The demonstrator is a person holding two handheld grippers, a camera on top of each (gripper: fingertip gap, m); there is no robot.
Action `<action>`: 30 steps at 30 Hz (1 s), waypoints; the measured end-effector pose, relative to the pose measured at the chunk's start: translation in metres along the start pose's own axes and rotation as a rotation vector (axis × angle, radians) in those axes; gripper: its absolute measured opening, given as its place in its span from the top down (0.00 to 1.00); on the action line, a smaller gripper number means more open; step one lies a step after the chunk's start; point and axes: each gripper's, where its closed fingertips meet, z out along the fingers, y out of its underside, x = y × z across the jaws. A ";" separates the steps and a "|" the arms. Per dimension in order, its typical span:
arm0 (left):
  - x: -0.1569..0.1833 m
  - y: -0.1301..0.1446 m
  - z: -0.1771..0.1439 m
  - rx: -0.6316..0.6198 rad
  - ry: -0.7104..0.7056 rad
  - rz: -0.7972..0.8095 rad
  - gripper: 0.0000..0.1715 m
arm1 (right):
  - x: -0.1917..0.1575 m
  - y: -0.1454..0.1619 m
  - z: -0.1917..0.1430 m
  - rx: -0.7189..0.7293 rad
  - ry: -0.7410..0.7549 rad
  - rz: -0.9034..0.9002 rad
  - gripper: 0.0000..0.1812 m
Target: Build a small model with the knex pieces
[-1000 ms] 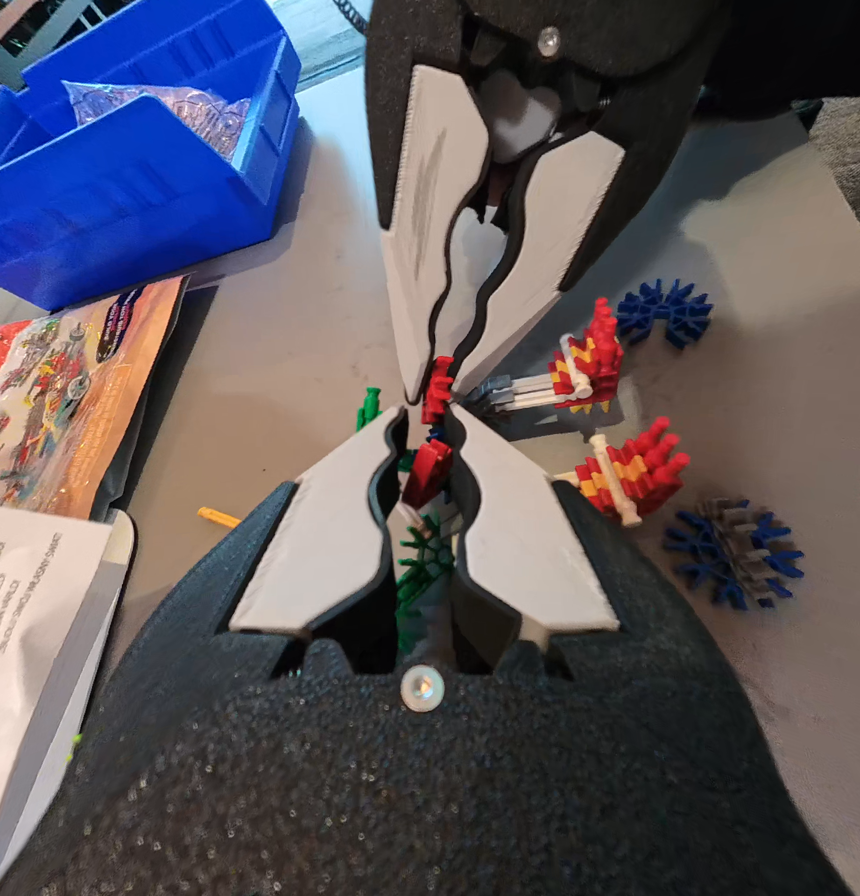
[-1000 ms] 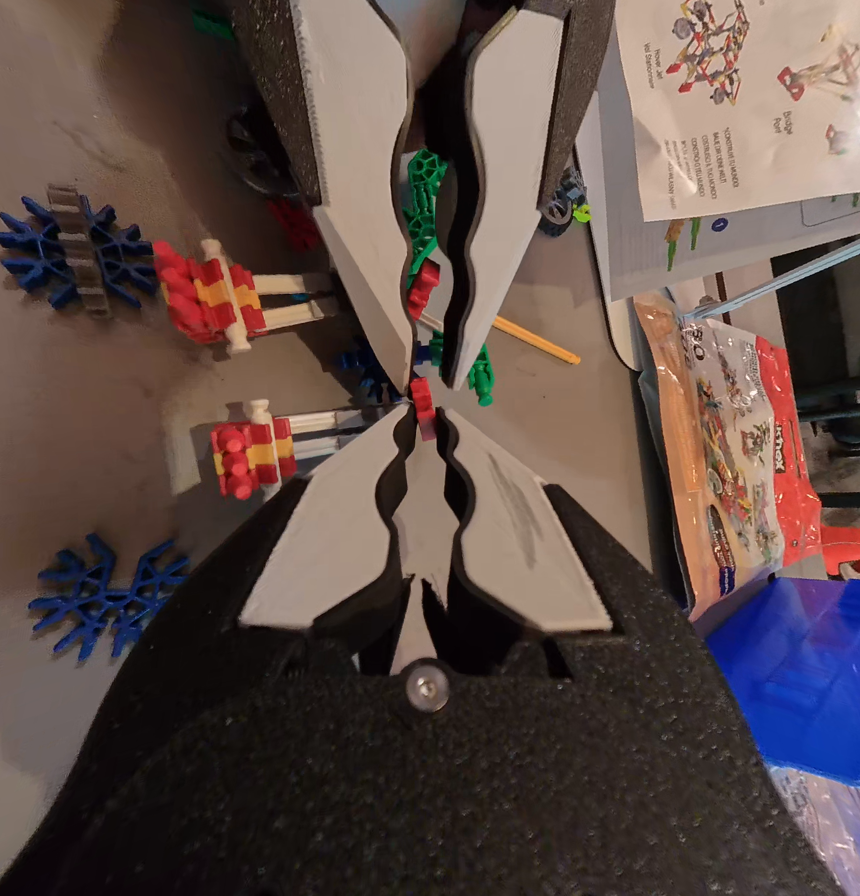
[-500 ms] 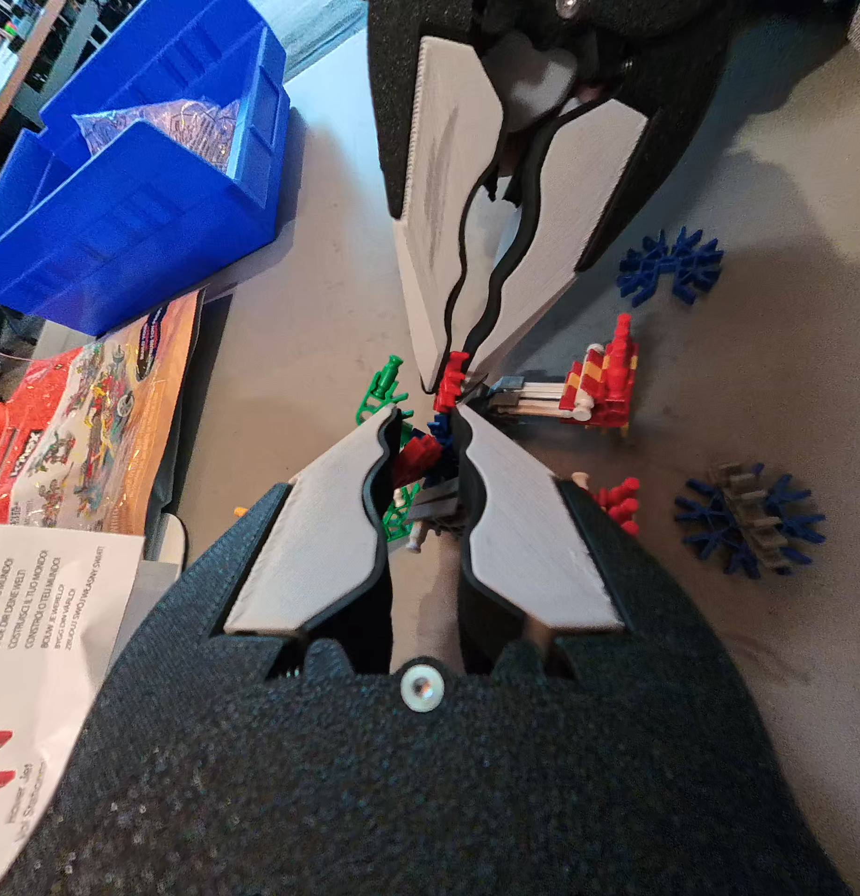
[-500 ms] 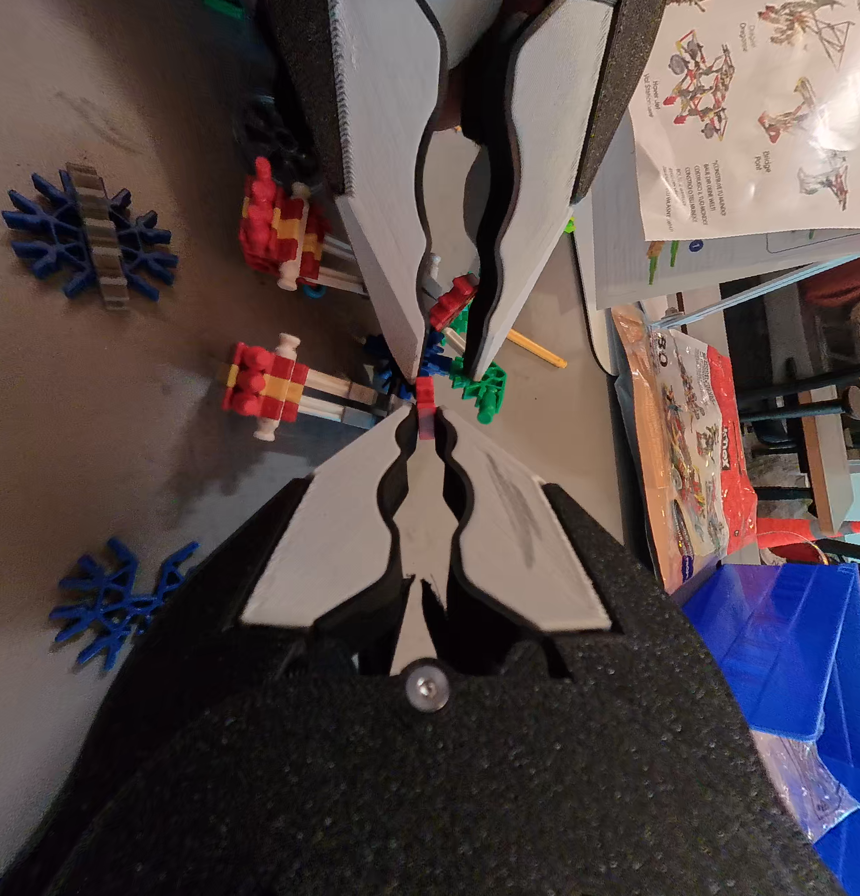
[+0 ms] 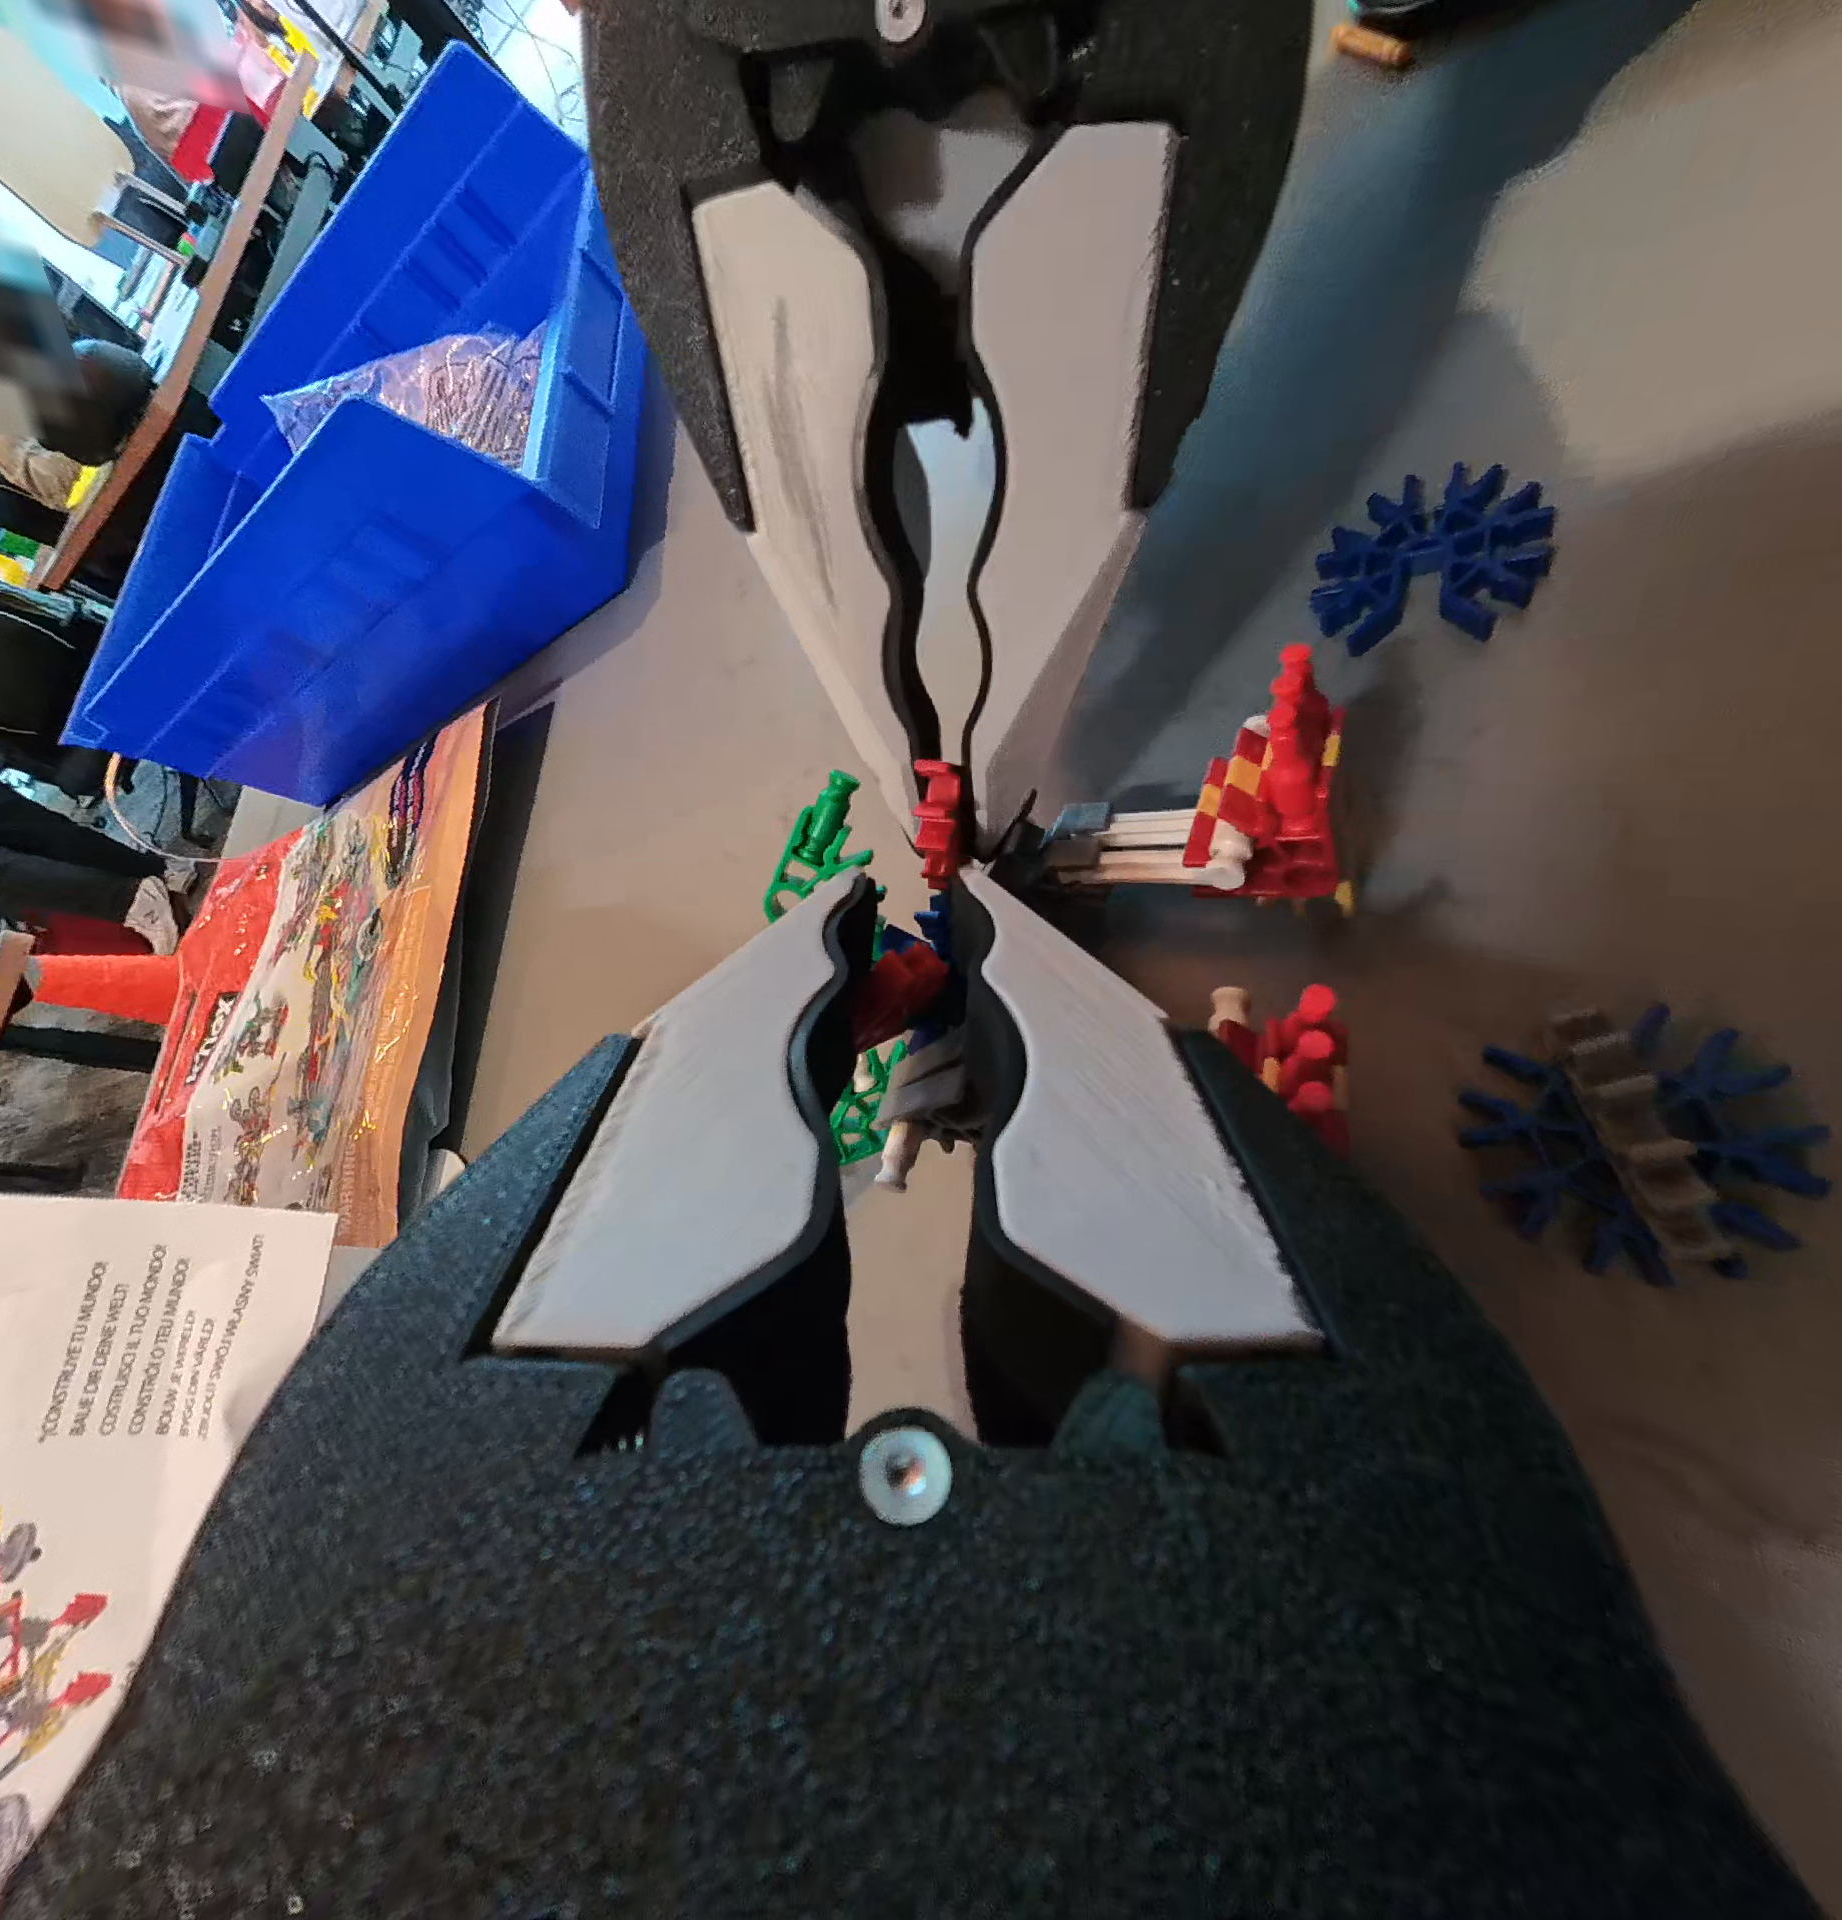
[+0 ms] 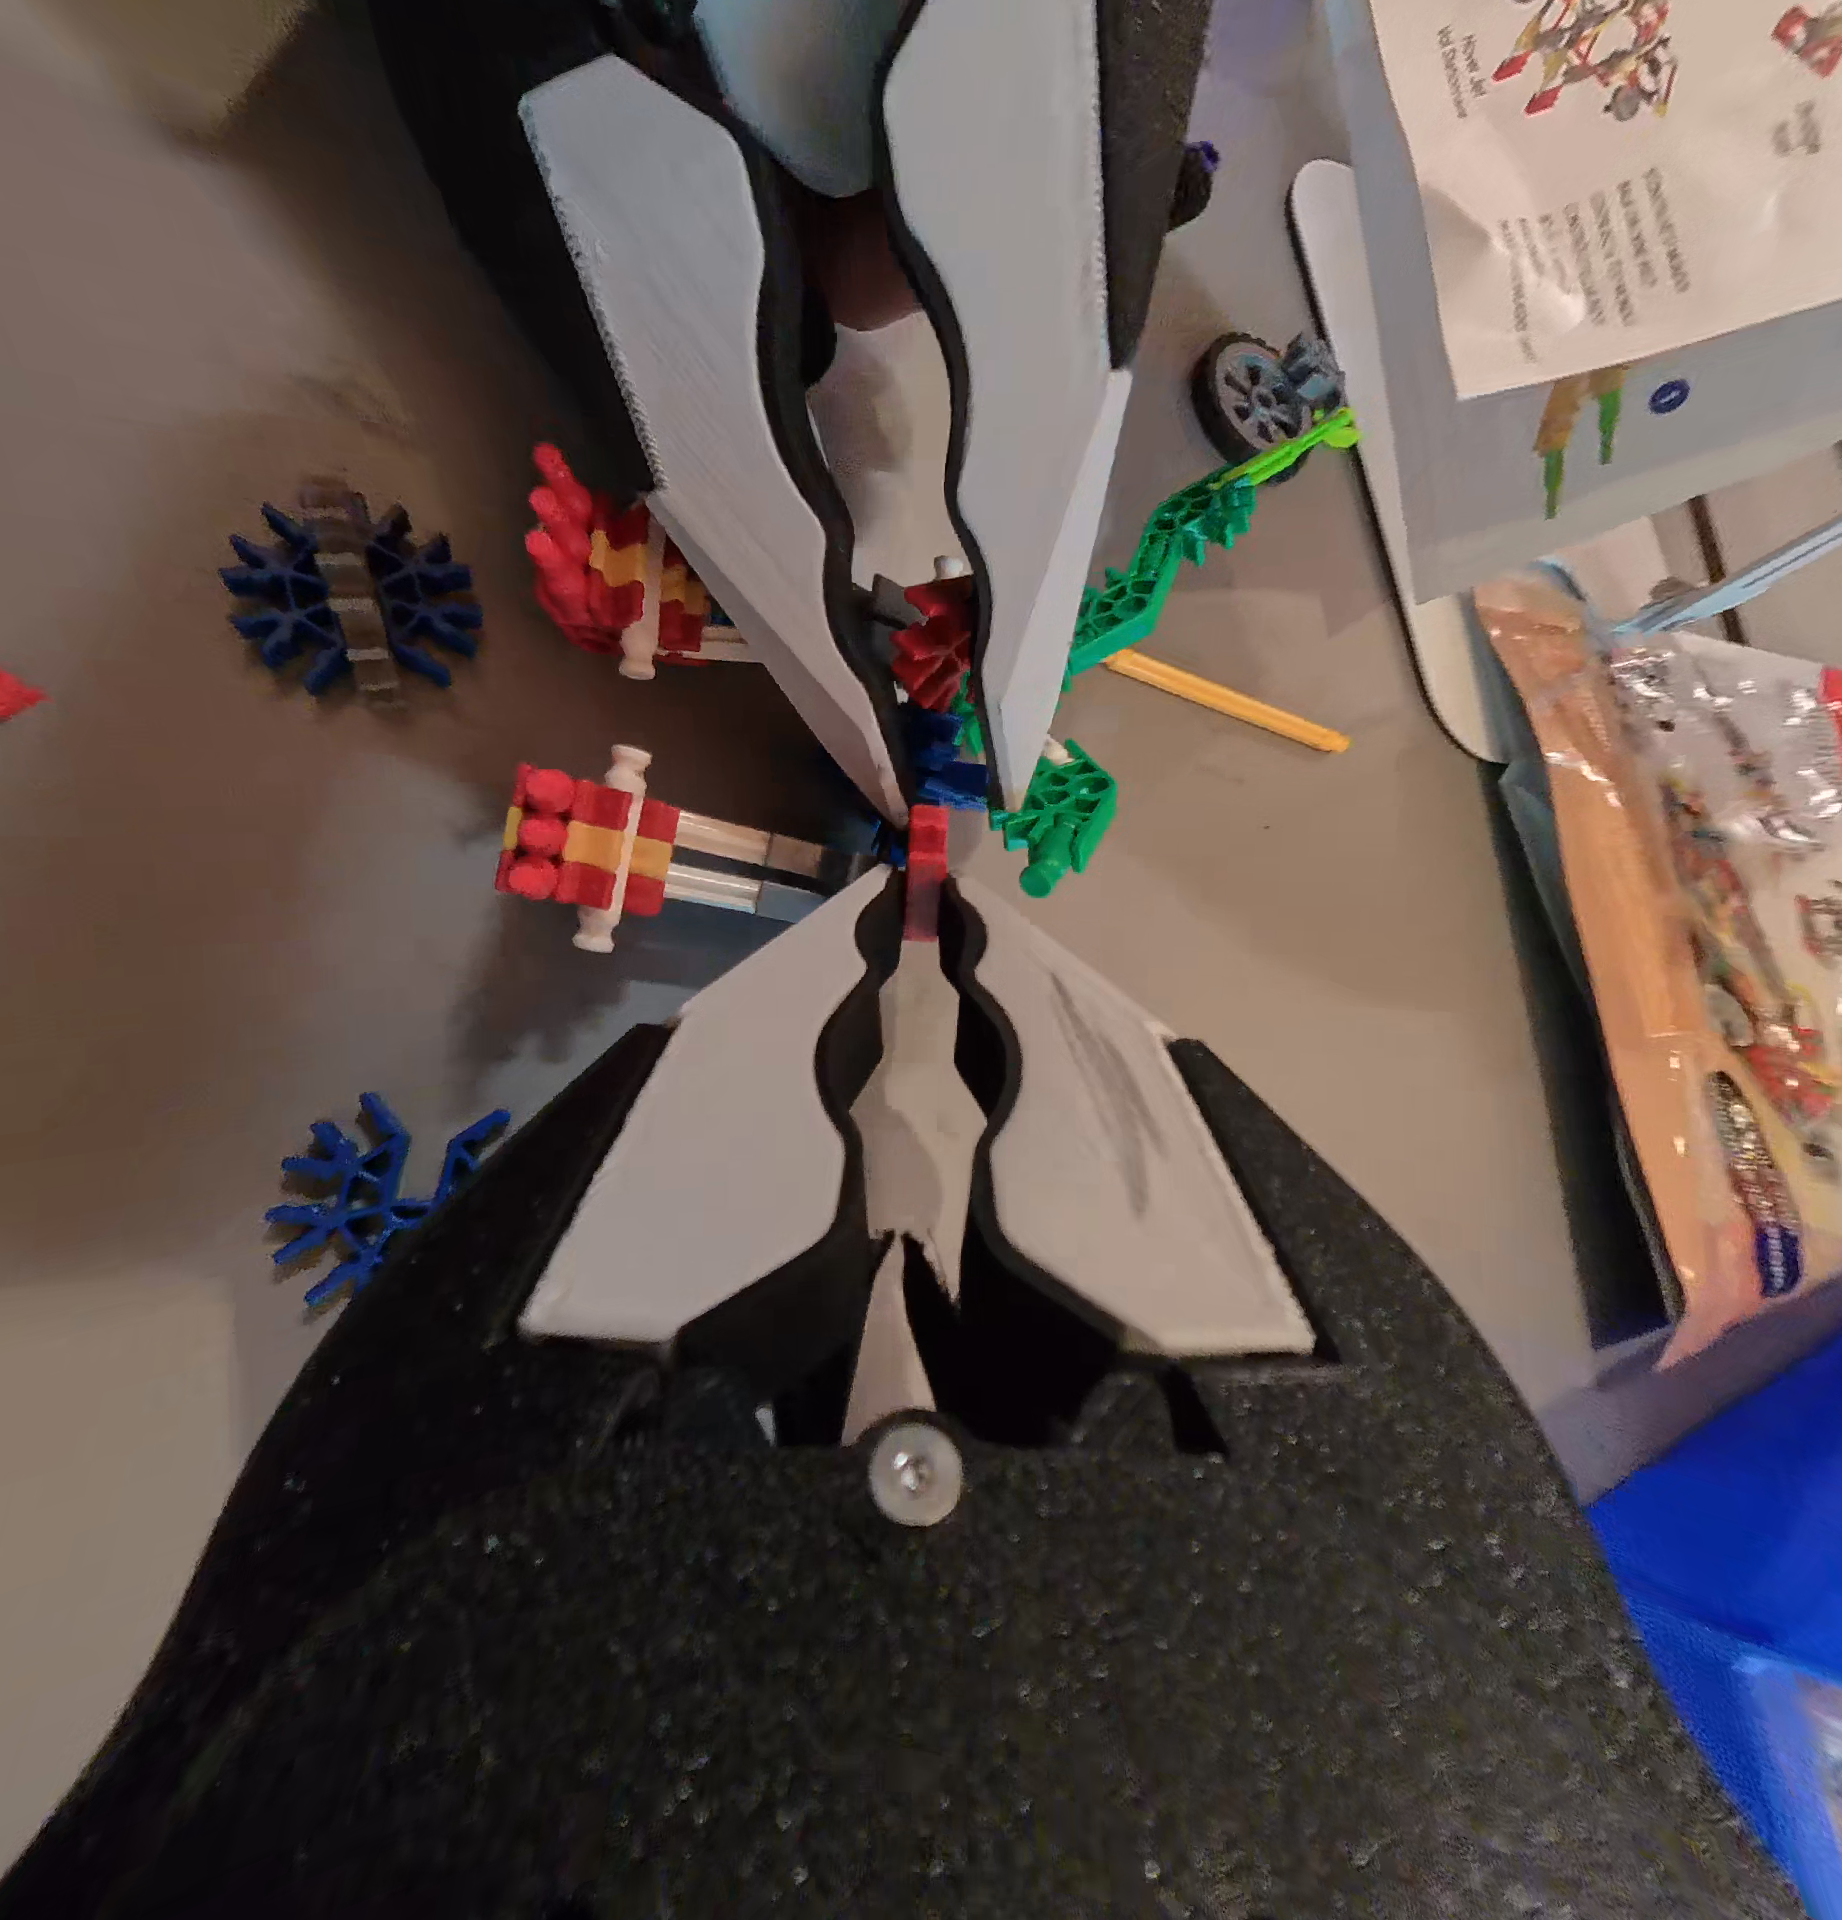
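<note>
Grey tabletop, cluttered on one side, open on the other. Left gripper near lens, jaws narrow, clamped on a multicolour toy assembly of red, blue and green connectors with pale rods; its long axis runs roughly along the fingers. Right gripper meets it tip to tip, jaws pinched on a small red connector standing on edge, long axis in line with the fingers, pointing at the assembly and touching or just short of it; cannot tell which. Just beside the tips: green connector chain, yellow rod, two red-and-yellow rod bundles. Farther off, well apart, blue snowflake connectors, one with a grey gear. Left gripper's left side is hemmed in: instruction sheet, orange printed bag, then blue bin at table edge. Bare table lies beyond the snowflakes.
</note>
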 end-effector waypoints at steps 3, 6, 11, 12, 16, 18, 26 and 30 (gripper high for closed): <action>-0.001 -0.001 0.001 0.002 0.000 -0.005 0.93 | 0.000 0.001 0.000 0.016 -0.089 0.072 0.97; -0.001 -0.001 0.001 0.005 -0.002 -0.015 0.94 | -0.001 0.001 0.000 0.028 -0.164 0.145 0.98; -0.001 -0.002 0.002 0.008 0.001 -0.037 0.95 | -0.003 0.000 0.000 0.059 -0.263 0.316 0.98; -0.002 -0.002 0.002 0.011 0.006 -0.048 0.95 | -0.003 0.000 0.000 0.069 -0.290 0.349 0.98; -0.003 -0.001 0.003 0.015 0.007 -0.069 0.96 | -0.003 -0.002 0.000 0.109 -0.373 0.460 0.98; -0.004 -0.001 0.003 0.011 0.011 -0.079 0.96 | -0.003 -0.002 0.000 0.125 -0.404 0.515 0.97; -0.010 0.000 0.001 0.045 0.060 -0.185 0.90 | 0.001 -0.001 0.002 0.174 -0.441 0.597 0.97; -0.008 0.000 -0.003 0.045 0.102 -0.216 0.89 | 0.002 0.000 0.001 0.179 -0.440 0.599 0.97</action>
